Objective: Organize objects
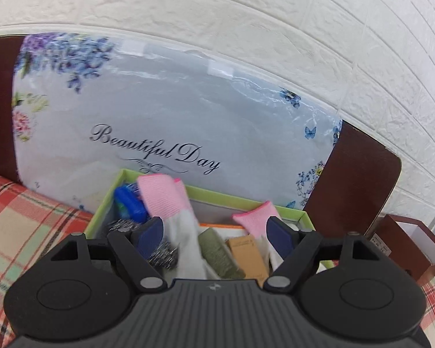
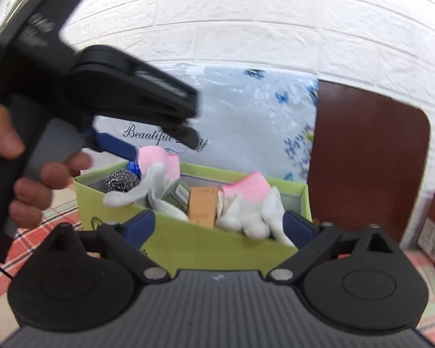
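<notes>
A lime-green box [image 1: 101,213] [image 2: 206,246] stands on a plaid cloth. It holds two white gloves with pink cuffs, a steel scourer [image 1: 162,253] [image 2: 120,179], a blue item [image 1: 130,203], an olive roll [image 1: 217,249] [image 2: 177,194] and a small brown carton [image 1: 248,249] [image 2: 203,203]. My left gripper [image 1: 214,233] [image 2: 165,146] is open over the box. The left glove [image 1: 156,194] [image 2: 159,159] rises between its fingers, and the pads do not press it. The right glove [image 1: 256,217] [image 2: 246,217] droops over the near wall. My right gripper [image 2: 219,226] is open wide before that wall.
A plastic-wrapped floral cushion [image 1: 159,110] printed "Beautiful Day" leans against a dark brown headboard [image 1: 353,179] [image 2: 362,159] right behind the box. A brown open box [image 1: 406,243] sits to the right. A hand [image 2: 29,191] holds the left gripper's handle. A white brick wall stands behind.
</notes>
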The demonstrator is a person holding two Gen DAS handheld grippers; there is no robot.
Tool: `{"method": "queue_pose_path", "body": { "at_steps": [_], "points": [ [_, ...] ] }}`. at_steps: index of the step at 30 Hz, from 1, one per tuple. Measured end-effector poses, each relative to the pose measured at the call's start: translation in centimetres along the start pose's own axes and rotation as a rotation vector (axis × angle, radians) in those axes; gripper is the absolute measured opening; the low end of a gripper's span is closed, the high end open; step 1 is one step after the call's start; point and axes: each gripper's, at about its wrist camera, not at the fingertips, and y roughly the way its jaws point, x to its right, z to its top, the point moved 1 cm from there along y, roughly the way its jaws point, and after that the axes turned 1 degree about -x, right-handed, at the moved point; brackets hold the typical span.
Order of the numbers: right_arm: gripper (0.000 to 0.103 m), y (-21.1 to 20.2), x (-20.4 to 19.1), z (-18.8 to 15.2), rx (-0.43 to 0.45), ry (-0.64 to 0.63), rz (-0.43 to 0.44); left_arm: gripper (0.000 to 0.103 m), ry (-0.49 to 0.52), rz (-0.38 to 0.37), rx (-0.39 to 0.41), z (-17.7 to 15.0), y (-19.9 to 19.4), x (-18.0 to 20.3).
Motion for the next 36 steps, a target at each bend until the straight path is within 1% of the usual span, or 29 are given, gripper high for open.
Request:
{"method": "queue_pose_path", "body": {
  "at_steps": [1, 3, 5, 6, 7, 9, 10, 13, 15, 18, 20, 24, 28, 30, 33, 36],
  "points": [
    [0.103, -0.5, 1.1, -0.4, -0.001, 0.018, -0.003, 0.081, -0.006, 0.002, 0.006, -0.3, -0.7, -0.2],
    [0.103, -1.0, 1.1, -0.8, -0.018, 0.037, -0.008, 0.081, -0.01, 0.01, 0.005, -0.7, -1.9, -0.4],
    [0.103, -2.3, 1.0, -0.7, -0.054, 0.054, -0.02, 0.082, -0.008, 0.027, -0.006, -1.2, -3.1, -0.3],
    [0.103, -2.6, 1.2, -0.7, -0.065, 0.061, -0.021, 0.084, 0.004, 0.051, -0.023, -1.5, -3.5, 0.0],
    [0.103, -2.1, 0.6, -1.4, -0.082, 0.072, -0.019, 0.085, 0.024, 0.089, -0.048, -1.8, -4.1, 0.2],
    [0.103, -4.0, 0.5, -1.6, -0.115, 0.094, -0.016, 0.085, 0.055, 0.149, -0.091, -2.3, -5.1, 0.6],
    [0.103, -4.7, 0.5, -1.8, -0.132, 0.101, -0.018, 0.085, 0.062, 0.162, -0.104, -2.7, -5.8, 0.7],
    [0.103, -5.9, 0.2, -2.0, -0.186, 0.101, -0.024, 0.085, 0.048, 0.166, -0.13, -4.1, -8.1, 0.6],
    [0.103, -7.0, 0.0, -2.0, -0.217, 0.103, -0.029, 0.085, 0.052, 0.184, -0.146, -4.9, -9.1, 0.7],
    [0.103, -9.0, -0.6, -2.4, -0.256, 0.112, -0.04, 0.085, 0.109, 0.242, -0.162, -6.2, -10.8, 1.4],
    [0.103, -10.3, -0.9, -2.8, -0.269, 0.117, -0.052, 0.085, 0.13, 0.268, -0.169, -7.0, -11.9, 1.5],
    [0.103, -12.7, -1.6, -3.7, -0.285, 0.127, -0.073, 0.085, 0.168, 0.283, -0.174, -8.6, -14.5, 1.8],
    [0.103, -14.8, -2.4, -4.4, -0.285, 0.13, -0.083, 0.085, 0.229, 0.309, -0.173, -10.2, -16.9, 2.2],
    [0.103, -15.6, -2.8, -4.7, -0.28, 0.13, -0.085, 0.085, 0.244, 0.302, -0.178, -10.8, -17.9, 2.1],
    [0.103, -16.7, -3.2, -5.2, -0.278, 0.137, -0.091, 0.086, 0.237, 0.291, -0.186, -11.7, -19.1, 1.6],
    [0.103, -17.3, -3.5, -5.6, -0.279, 0.149, -0.101, 0.086, 0.232, 0.294, -0.199, -12.7, -19.5, 1.4]
  ]
}}
